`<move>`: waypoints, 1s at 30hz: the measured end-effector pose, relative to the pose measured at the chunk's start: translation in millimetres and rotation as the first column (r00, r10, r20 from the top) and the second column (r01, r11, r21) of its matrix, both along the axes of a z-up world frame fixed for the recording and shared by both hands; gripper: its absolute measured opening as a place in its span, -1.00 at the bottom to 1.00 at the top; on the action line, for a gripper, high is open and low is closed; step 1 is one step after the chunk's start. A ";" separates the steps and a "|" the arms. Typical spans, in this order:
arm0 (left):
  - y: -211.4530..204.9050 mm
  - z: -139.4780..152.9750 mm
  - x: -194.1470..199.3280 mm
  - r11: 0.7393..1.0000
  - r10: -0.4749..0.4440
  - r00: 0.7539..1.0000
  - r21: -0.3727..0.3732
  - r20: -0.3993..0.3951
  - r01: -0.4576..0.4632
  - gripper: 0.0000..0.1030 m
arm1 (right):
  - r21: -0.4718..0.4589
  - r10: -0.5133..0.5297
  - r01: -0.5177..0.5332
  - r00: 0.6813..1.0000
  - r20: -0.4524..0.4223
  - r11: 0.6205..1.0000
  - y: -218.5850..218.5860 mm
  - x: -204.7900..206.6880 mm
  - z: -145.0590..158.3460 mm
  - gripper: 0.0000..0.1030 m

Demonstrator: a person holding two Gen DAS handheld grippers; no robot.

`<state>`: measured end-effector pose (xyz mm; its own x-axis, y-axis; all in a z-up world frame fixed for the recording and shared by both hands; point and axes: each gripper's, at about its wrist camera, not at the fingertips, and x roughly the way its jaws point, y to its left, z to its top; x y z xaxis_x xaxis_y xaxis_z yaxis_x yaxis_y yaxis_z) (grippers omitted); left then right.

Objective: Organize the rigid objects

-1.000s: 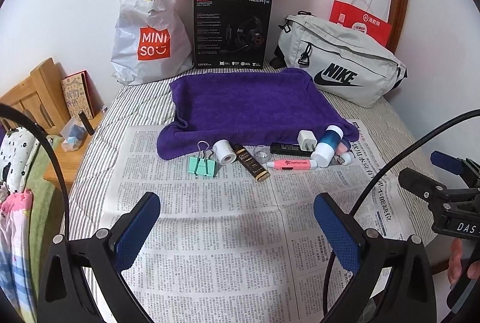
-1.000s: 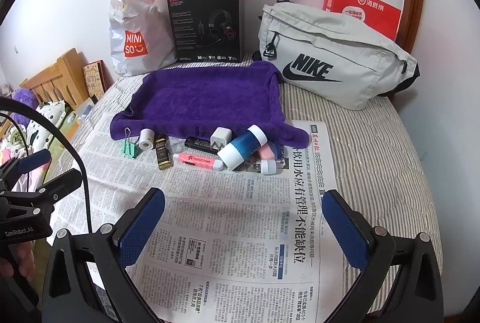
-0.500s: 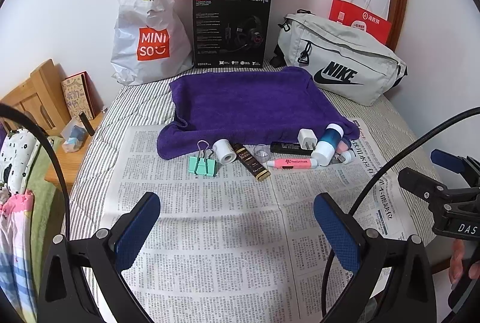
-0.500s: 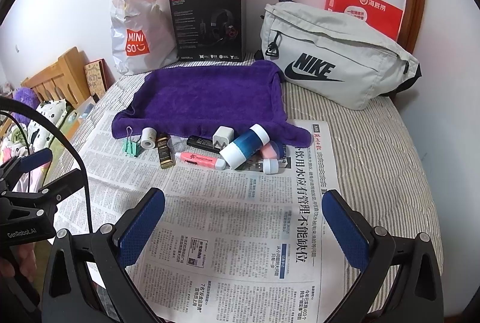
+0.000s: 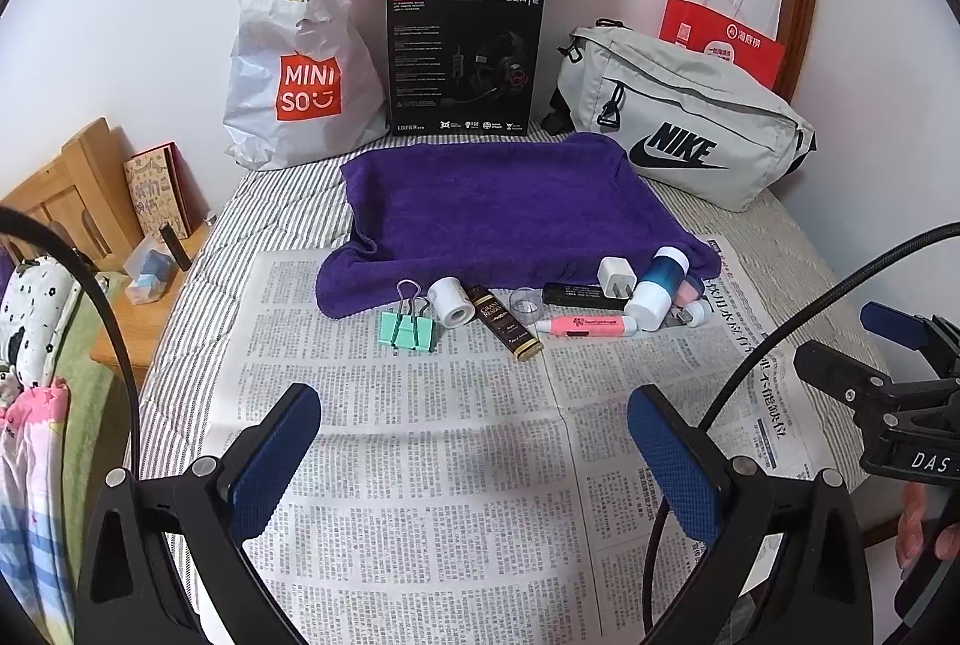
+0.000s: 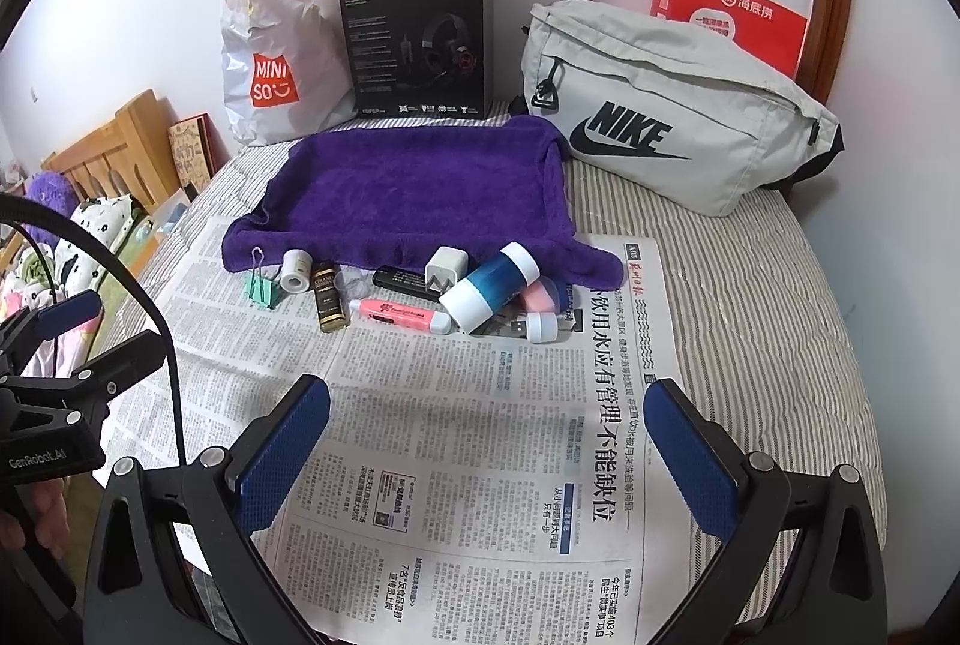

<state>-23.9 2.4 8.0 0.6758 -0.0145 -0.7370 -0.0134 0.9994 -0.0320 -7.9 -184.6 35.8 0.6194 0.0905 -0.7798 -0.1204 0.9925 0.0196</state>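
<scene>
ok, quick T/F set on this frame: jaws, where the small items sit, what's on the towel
1. Both grippers are open and hold nothing. True: left gripper, right gripper.
2. The binder clip lies on the purple towel. False: it lies on the newspaper, in front of the towel.
3. The pink marker lies flat on the newspaper. True.
4. The blue bottle stands upright. False: it lies on its side.
5. The Nike bag sits left of the towel. False: it sits to the right.
</scene>
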 end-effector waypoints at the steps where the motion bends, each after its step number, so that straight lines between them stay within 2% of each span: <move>1: -0.7 0.1 0.3 1.000 0.000 1.000 -0.003 0.000 0.000 1.00 | 0.001 -0.001 0.001 1.000 0.000 1.000 -0.1 0.1 -0.1 1.00; 30: -2.8 -1.5 1.2 1.000 0.000 1.000 0.006 -0.006 0.000 1.00 | 0.009 0.005 -0.005 1.000 -0.004 1.000 -0.7 -0.5 -1.9 1.00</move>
